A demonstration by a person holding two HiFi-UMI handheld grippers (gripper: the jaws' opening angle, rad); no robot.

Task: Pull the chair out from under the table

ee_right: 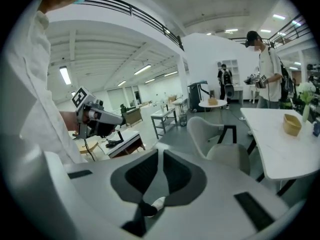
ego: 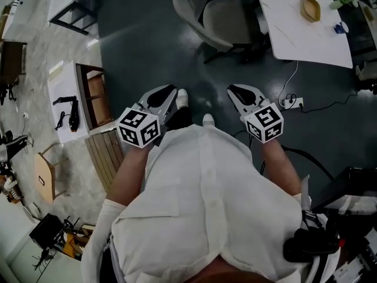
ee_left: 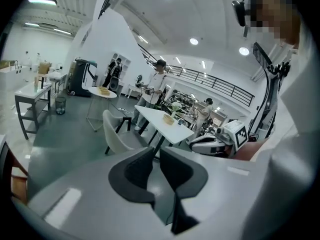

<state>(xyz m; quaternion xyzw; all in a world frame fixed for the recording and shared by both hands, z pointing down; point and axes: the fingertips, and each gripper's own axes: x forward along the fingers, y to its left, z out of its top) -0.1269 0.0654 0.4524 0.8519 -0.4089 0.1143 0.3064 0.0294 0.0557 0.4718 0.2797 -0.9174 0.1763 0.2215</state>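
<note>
A pale shell chair (ego: 213,15) with black legs stands at the left edge of a white table (ego: 294,34). Its seat is beside the tabletop. The same chair (ee_left: 116,134) and table (ee_left: 162,120) lie ahead in the left gripper view. In the right gripper view the chair (ee_right: 220,141) sits left of the table (ee_right: 280,146). My left gripper (ego: 172,92) (ee_left: 156,150) hovers over the dark floor well short of the chair, its jaws nearly together with nothing between them. My right gripper (ego: 233,89) (ee_right: 160,152) hangs beside it, also shut and empty.
A power strip (ego: 292,103) with cables lies on the floor right of my grippers. A wooden bowl (ego: 310,7) and a plant sit on the table. Wooden frames (ego: 97,96) and a low white bench (ego: 63,99) stand at left. People (ee_left: 157,86) stand far off.
</note>
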